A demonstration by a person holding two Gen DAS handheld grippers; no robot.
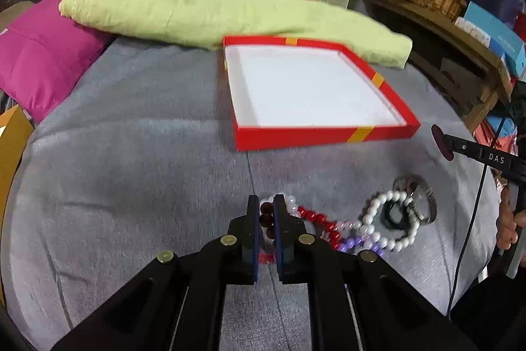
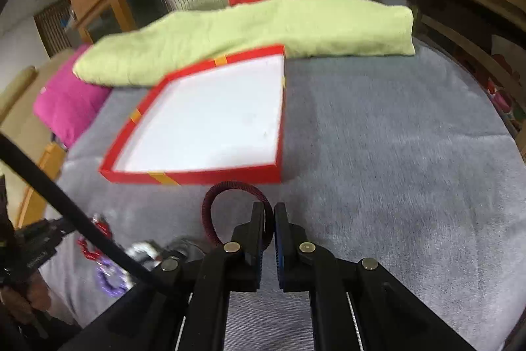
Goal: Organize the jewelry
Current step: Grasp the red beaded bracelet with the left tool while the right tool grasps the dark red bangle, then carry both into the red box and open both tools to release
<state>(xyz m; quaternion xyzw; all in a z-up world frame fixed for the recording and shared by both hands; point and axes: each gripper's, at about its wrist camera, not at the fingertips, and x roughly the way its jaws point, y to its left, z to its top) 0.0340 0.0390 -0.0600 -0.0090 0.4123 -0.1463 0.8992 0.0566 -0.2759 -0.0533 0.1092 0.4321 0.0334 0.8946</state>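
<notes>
Your left gripper [image 1: 266, 203] and right gripper [image 2: 269, 211] are matte black with round brass-coloured screws [image 1: 228, 240], seemingly blue-edged pads, white "DAS" lettering [image 1: 496, 158] and a thin black cable [image 1: 473, 219].

Both the left gripper [image 1: 266, 203] and right gripper [image 2: 269, 209] point downward, jaws seemingly pinched nearly closed.

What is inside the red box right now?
Nothing: the red box shows only its bare white bottom in both views. The near wall hides a thin strip of floor behind it.
</notes>
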